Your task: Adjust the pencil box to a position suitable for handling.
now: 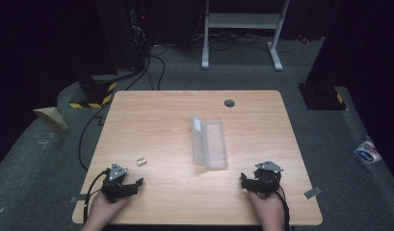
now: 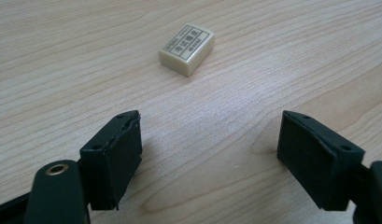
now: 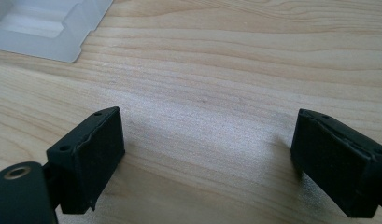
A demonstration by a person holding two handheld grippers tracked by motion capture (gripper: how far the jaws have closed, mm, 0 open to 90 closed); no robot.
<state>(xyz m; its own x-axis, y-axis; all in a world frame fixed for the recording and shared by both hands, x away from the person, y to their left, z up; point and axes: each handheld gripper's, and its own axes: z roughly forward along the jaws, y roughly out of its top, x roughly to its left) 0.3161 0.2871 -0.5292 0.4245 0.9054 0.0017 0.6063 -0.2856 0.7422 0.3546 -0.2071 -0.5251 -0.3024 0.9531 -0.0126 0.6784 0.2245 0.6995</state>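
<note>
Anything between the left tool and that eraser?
No. Bare table lies between the left tool, jaws wide apart, and the eraser ahead of it.

I am looking at my left gripper (image 1: 132,185): it is showing a black body with a grey three-cornered plate on top and a black cable trailing back past my bare hand. My right gripper (image 1: 250,180) is wearing the same grey plate and black cable. Up close, each black jaw is carrying a blocky pad with small screw holes, and a brass-ringed hole is sitting on the arm beside it.
</note>
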